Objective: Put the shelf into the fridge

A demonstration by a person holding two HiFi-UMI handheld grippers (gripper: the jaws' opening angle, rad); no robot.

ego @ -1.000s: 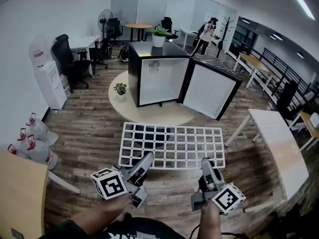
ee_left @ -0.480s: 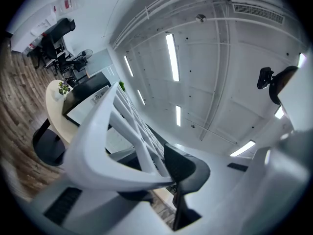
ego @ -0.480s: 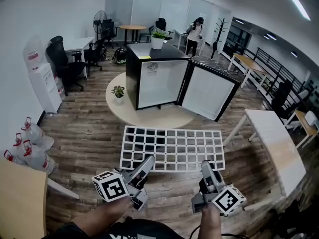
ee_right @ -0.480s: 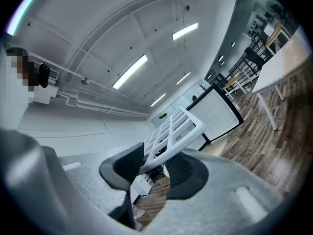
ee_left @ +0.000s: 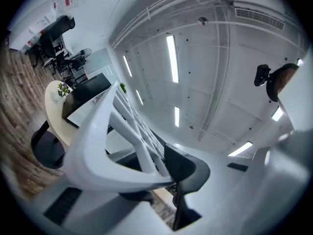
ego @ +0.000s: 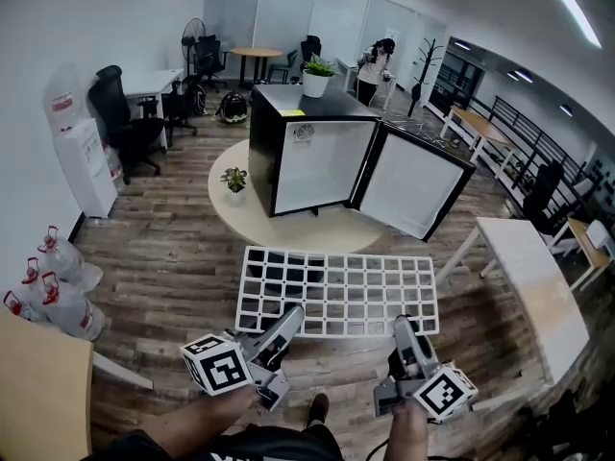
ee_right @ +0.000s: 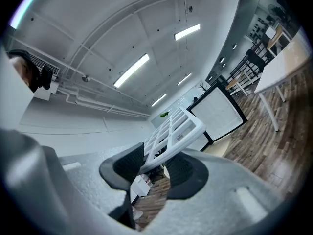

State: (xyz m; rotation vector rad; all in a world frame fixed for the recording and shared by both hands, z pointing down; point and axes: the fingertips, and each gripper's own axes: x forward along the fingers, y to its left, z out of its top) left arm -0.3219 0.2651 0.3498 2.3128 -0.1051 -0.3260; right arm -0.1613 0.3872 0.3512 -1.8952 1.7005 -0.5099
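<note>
I hold a white grid shelf (ego: 338, 291) flat in the air in front of me. My left gripper (ego: 291, 317) is shut on its near edge at the left, and the shelf's frame (ee_left: 110, 146) runs between its dark pads. My right gripper (ego: 404, 327) is shut on the near edge at the right, where the shelf (ee_right: 176, 132) sits pinched between the pads. Ahead on a round pale platform (ego: 252, 221) stands the black fridge (ego: 307, 152) with its door (ego: 415, 185) swung open to the right and its white inside showing.
A white table (ego: 533, 291) stands at the right, and a wooden tabletop (ego: 38, 382) at the near left. Water bottles (ego: 43, 277) lie on the floor at the left. A small potted plant (ego: 233, 178) sits on the platform. A person (ego: 373, 65) stands far behind the fridge.
The shelf and both grippers have come closer to the fridge, whose open front now faces me more squarely. The person at the back has walked left. A shoe shows below.
</note>
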